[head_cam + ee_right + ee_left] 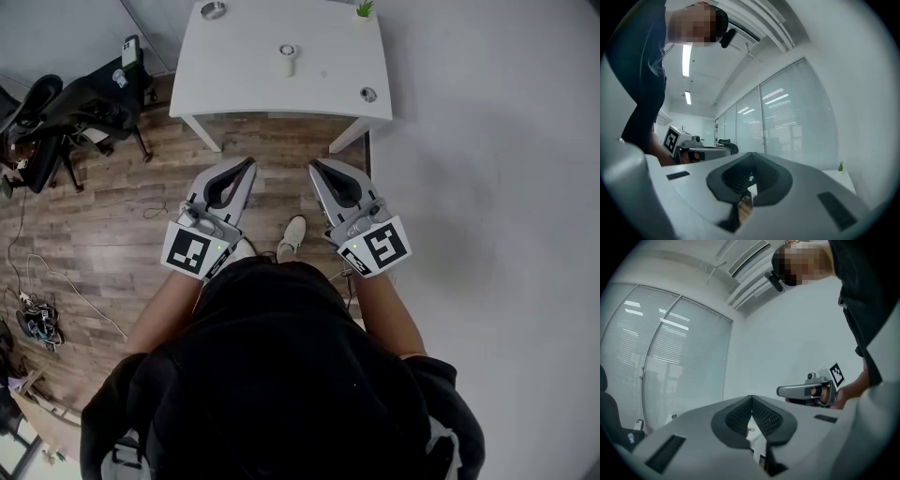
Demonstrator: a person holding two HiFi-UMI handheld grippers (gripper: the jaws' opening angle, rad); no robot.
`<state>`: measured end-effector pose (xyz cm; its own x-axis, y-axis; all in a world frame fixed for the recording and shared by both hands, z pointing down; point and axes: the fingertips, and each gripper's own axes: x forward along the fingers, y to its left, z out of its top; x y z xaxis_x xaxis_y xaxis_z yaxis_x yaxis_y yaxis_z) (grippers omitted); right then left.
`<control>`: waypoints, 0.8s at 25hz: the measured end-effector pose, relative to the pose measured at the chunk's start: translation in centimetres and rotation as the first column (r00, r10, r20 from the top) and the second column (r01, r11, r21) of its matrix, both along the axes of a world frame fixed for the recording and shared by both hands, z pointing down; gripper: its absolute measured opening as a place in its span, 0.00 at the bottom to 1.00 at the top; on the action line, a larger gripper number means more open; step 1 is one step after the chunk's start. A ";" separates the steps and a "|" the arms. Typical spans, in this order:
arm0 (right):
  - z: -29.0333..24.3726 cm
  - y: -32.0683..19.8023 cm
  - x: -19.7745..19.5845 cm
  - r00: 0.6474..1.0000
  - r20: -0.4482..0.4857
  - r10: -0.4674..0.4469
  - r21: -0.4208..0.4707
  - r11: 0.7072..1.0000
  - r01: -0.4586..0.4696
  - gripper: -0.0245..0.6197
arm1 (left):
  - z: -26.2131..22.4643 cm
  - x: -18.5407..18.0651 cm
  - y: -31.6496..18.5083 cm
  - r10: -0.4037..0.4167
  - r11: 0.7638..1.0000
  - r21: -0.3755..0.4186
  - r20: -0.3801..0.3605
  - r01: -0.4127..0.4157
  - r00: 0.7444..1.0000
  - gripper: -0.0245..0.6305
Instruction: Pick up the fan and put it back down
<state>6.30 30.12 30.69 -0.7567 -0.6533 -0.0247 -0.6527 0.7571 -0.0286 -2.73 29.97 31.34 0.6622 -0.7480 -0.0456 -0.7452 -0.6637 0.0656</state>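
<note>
You are standing short of the front edge of the white table (234,84), looking steeply down and holding both tools level over the wooden floor (112,234).

Left gripper (250,163): its jaws are sitting fully together, pads meeting, with nothing caught between them. Right gripper (313,166): the same, jaws pressing tip to tip and gripping nothing. The two are pointing toward the table side by side, tips leaning slightly toward each other with a gap between them. Each one is showing in the other's view, held in a hand.

The fan (288,57) is lying near the middle of the table. It is small and white, with its round head toward the back edge and its handle toward the front edge. Neither gripper is touching it; both are hanging well apart from it, off the table.

Also on the table:
- A round dish (213,10) is sitting at the back left corner.
- A small round thing (368,95) is sitting near the front right corner.
- A little green plant (364,7) is standing at the back right corner.

Off the table, a black office chair (56,108) is standing beyond the left edge, and loose cables (28,319) are trailing across the boards. One shoe (292,234) is showing between the grippers. Window blinds (670,357) are filling the background of both gripper views.
</note>
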 end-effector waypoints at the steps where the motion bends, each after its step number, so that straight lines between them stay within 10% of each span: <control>1: 0.0 0.2 0.0 1.000 0.002 -0.006 0.002 1.000 0.006 0.04 | 0.0 0.0 0.1 0.001 1.000 0.000 0.000 -0.001 1.000 0.05; 20: 0.5 1.2 0.5 1.000 0.008 0.000 -0.024 1.000 0.000 0.18 | 0.8 -0.1 1.3 -0.011 1.000 -0.008 0.021 0.011 1.000 0.12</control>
<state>6.83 31.32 31.21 -0.7565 -0.6538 -0.0149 -0.6524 0.7561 -0.0517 -2.86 31.28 32.16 0.6547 -0.7554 -0.0259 -0.7536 -0.6550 0.0554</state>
